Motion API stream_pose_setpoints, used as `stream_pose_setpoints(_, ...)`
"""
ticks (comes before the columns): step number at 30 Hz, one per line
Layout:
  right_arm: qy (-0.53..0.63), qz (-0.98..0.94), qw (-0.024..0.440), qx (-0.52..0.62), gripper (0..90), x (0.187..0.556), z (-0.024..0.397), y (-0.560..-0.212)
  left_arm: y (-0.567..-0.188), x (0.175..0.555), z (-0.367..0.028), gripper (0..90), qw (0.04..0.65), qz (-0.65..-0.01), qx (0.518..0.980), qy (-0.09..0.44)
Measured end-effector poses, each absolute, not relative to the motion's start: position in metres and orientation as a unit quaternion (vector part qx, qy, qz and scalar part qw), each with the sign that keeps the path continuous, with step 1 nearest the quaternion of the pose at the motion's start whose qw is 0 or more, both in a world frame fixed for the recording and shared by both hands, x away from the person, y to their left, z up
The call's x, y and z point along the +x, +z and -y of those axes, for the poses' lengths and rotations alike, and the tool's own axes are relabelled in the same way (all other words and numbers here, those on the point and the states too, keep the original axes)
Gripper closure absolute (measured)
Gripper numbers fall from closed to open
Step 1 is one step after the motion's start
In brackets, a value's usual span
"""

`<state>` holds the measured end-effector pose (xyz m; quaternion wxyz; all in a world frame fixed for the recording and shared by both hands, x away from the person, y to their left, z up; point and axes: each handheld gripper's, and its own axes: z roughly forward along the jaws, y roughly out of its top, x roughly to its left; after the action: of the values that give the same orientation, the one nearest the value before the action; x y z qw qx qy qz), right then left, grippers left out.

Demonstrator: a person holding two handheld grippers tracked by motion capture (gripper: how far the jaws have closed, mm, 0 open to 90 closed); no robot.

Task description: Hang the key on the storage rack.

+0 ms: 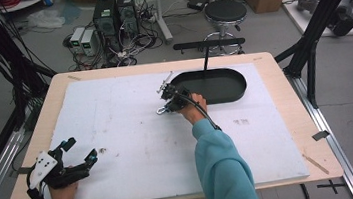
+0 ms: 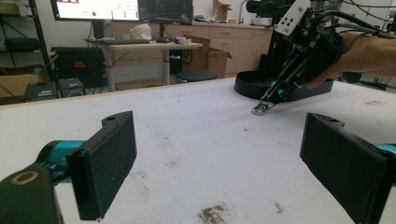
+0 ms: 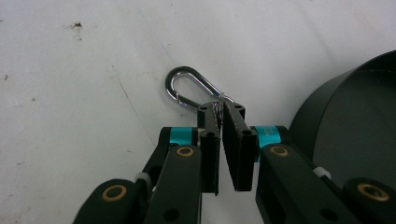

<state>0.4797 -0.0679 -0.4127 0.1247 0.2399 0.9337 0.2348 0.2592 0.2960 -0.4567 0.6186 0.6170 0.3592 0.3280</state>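
Right tool (image 3: 219,112) is clenched on the small ring of the carabiner (image 3: 187,86) lying on the tabletop (image 1: 118,136) beside the black tray (image 1: 236,90); left tool (image 1: 77,151) released, idle: lift straight up, then swing over the tray.

The right gripper (image 1: 164,102) reached far forward, forearm stretched out in a teal sleeve, wrist tipped downward, its jaws pinched nearly together. The left gripper (image 1: 77,150) sat back near the body, low and level, jaws spread wide apart, the left hand (image 1: 64,193) wrapped around its handle.
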Motion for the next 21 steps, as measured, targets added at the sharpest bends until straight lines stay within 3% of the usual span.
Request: stream_pose_setpoints(21,0.253,-0.921,0.096,0.282,89.2,0.4811,0.0757,-0.4058,-0.4566,0.2591,-0.2958,11.2,0.617,-0.36,0.618,0.328)
